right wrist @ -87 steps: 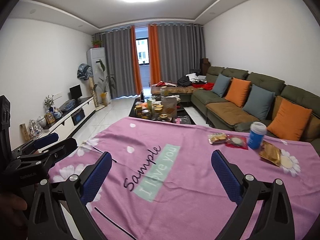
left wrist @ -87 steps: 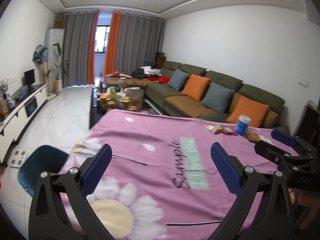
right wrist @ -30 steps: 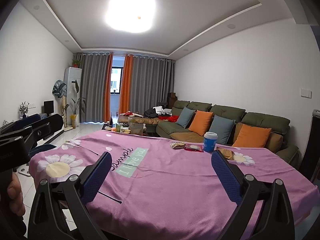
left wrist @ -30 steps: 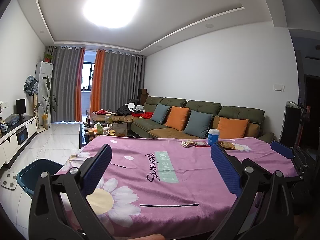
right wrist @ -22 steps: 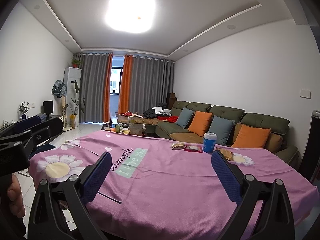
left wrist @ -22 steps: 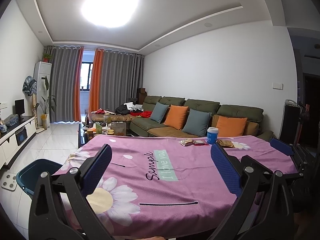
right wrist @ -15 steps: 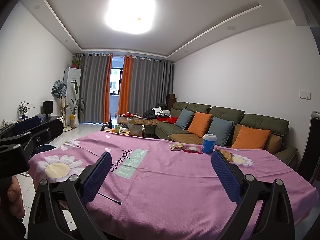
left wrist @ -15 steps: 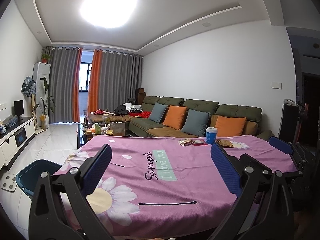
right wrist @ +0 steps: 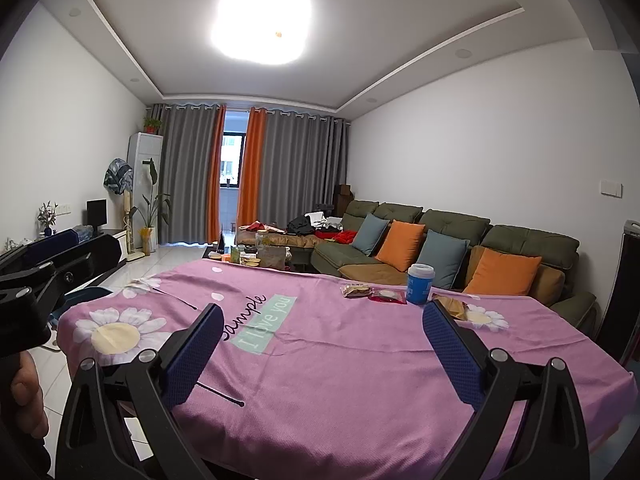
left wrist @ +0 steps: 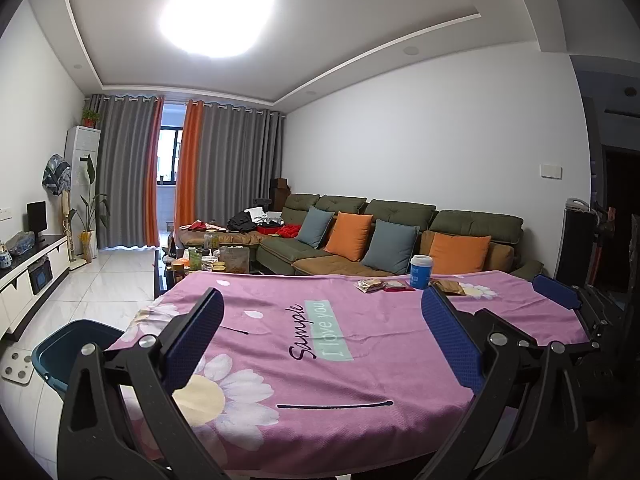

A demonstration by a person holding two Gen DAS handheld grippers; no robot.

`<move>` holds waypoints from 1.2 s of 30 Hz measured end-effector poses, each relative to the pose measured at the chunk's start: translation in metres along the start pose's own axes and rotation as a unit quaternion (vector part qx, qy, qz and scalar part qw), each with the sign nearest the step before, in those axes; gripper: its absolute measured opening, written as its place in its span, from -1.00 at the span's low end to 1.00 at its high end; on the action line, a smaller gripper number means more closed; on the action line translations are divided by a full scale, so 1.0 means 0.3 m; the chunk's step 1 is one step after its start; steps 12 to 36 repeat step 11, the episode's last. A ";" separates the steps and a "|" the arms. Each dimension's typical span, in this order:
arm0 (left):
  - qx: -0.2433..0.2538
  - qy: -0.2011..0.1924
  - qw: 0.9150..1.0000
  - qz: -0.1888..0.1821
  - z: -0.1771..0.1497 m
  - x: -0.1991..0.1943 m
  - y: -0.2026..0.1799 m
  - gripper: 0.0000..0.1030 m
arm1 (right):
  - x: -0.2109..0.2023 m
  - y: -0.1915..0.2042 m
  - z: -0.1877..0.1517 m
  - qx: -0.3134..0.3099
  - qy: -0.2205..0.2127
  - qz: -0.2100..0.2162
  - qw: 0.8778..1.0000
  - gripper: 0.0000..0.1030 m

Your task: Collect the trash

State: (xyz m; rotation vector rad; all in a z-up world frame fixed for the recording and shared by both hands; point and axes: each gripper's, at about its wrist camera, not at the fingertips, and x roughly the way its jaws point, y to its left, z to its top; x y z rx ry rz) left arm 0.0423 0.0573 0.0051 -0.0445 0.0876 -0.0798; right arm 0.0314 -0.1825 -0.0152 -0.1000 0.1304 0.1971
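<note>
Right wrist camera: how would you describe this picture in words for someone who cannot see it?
An open right gripper hovers over a pink flowered tablecloth. At the far edge stand a blue cup and snack wrappers. Behind is a green sofa with orange and blue cushions.

A home living room: sofa (left wrist: pixel 400 236), curtains (left wrist: pixel 224 172), TV cabinet (left wrist: pixel 28 276).

Tabletop (right wrist: pixel 360 380) under pink daisy cloth (right wrist: pixel 120 332); far side holds blue cup (right wrist: pixel 419 283), snack wrappers left of it (right wrist: pixel 356 290), brown wrapper right (right wrist: pixel 450 305).
</note>
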 end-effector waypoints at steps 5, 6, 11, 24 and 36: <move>-0.001 -0.005 1.000 0.005 -0.001 -0.004 0.009 0.89 | -0.005 -0.006 0.006 0.005 -0.003 -0.006 1.000 0.87; -0.003 -0.006 1.000 0.006 -0.002 -0.003 0.012 0.89 | -0.004 -0.008 0.008 0.006 -0.003 -0.008 1.000 0.87; 0.000 -0.001 1.000 0.006 -0.007 0.018 0.020 0.89 | 0.014 -0.038 0.014 0.019 -0.002 -0.016 1.000 0.87; 0.000 -0.001 1.000 0.006 -0.007 0.018 0.020 0.89 | 0.014 -0.038 0.014 0.019 -0.002 -0.016 1.000 0.87; 0.000 -0.001 1.000 0.006 -0.007 0.018 0.020 0.89 | 0.014 -0.038 0.014 0.019 -0.002 -0.016 1.000 0.87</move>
